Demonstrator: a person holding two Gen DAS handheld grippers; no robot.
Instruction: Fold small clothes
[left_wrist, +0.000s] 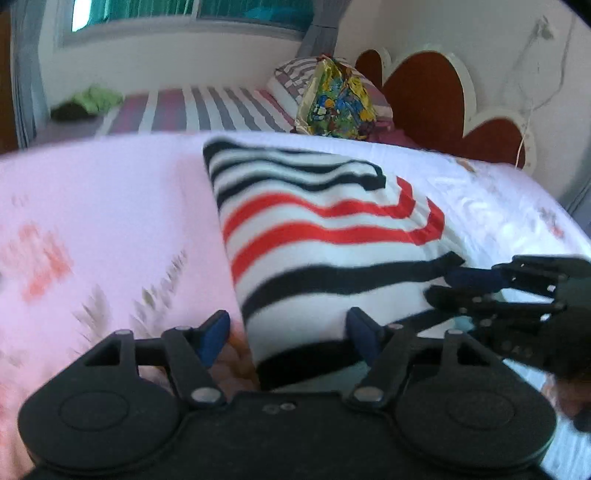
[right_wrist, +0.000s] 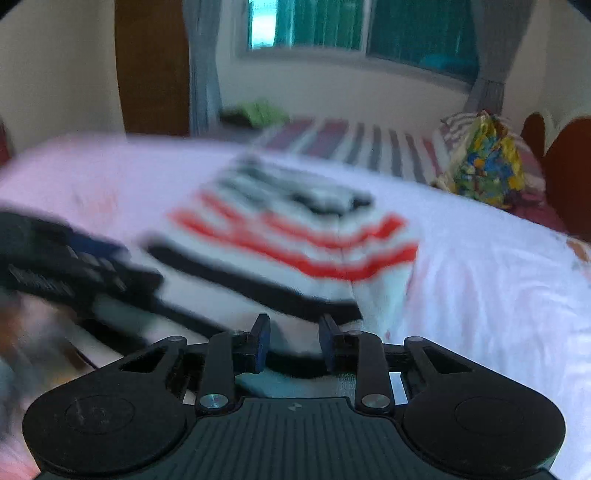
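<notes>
Between the wide-parted jaws of the left gripper (left_wrist: 288, 338), unpinched, lies the near edge of one folded knit striped garment (left_wrist: 314, 236), banded black, red and white. The right gripper (right_wrist: 293, 341) stands partly open at that hem, on one pink floral bedsheet (left_wrist: 92, 221).

Striped top (left_wrist: 317, 236) soft knit cloth; bag (left_wrist: 338, 99) glossy plastic.
</notes>
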